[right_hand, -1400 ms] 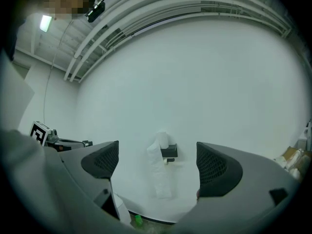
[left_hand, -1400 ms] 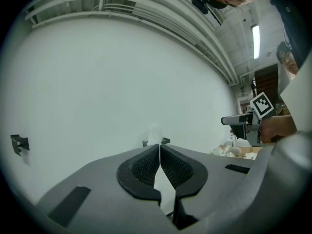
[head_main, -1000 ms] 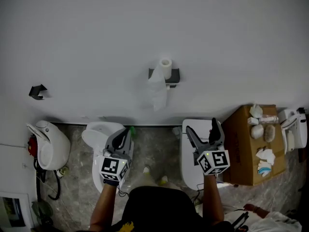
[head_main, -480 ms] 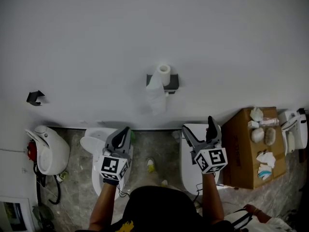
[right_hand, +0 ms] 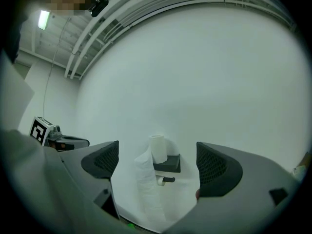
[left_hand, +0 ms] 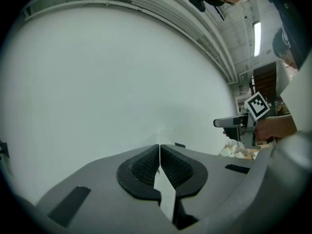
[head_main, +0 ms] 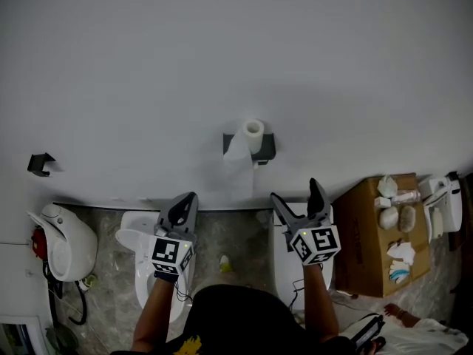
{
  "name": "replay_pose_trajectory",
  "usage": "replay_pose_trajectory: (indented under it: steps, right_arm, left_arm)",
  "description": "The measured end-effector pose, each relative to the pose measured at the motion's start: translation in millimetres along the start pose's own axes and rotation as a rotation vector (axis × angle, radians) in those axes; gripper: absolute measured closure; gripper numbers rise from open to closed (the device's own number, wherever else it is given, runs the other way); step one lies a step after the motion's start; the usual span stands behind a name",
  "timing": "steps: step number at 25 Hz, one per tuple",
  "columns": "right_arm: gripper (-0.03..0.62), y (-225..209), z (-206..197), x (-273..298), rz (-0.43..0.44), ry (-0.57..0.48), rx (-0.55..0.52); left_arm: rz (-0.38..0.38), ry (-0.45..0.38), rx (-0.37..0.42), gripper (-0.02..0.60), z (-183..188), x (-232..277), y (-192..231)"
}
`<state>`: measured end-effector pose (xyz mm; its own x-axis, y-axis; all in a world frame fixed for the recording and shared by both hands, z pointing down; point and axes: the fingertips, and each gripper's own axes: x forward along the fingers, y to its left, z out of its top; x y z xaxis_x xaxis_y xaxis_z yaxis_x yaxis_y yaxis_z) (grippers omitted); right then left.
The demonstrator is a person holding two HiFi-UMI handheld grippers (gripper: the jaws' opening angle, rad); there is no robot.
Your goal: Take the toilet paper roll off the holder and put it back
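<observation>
A white toilet paper roll (head_main: 253,130) stands upright on the dark wall holder (head_main: 263,146), with a loose tail of paper (head_main: 238,161) hanging down its left side. In the right gripper view the roll (right_hand: 157,148) and holder (right_hand: 168,164) sit between the spread jaws, still some way off. My right gripper (head_main: 297,198) is open and empty, below and right of the holder. My left gripper (head_main: 185,207) is shut with nothing in it, below and left of the holder; in its own view the pads (left_hand: 160,167) meet against the bare wall.
A white wall fills most of the view. Below stand a toilet (head_main: 140,254) on the left and another white fixture (head_main: 283,256) under my right gripper. A brown cardboard box (head_main: 362,235) with crumpled paper sits at the right. A black hook (head_main: 38,163) is on the wall at far left.
Both grippers have risen toward the wall and holder. The view has shifted, so the holder sits lower in the frame. The jaw states are unchanged.
</observation>
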<state>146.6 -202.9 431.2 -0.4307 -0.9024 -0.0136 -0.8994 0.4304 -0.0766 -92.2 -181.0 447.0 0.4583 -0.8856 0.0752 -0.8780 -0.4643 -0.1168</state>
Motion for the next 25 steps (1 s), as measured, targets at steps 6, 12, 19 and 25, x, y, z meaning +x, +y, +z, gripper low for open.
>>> replay_pose_trajectory:
  steps: [6, 12, 19, 25]
  right_arm:
    - [0.129, 5, 0, 50, -0.013, 0.011, -0.013]
    - [0.129, 15, -1, 94, -0.025, 0.026, -0.026]
    - [0.129, 16, -12, 133, -0.016, 0.054, -0.047]
    - [0.129, 12, -17, 158, 0.014, 0.065, -0.051]
  left_arm:
    - [-0.019, -0.019, -0.016, 0.563, 0, 29, 42]
    - [-0.039, -0.031, -0.043, 0.563, -6, 48, 79]
    - [-0.059, -0.023, -0.048, 0.562, -17, 69, 92]
    - [-0.039, -0.01, -0.051, 0.562, -17, 80, 96]
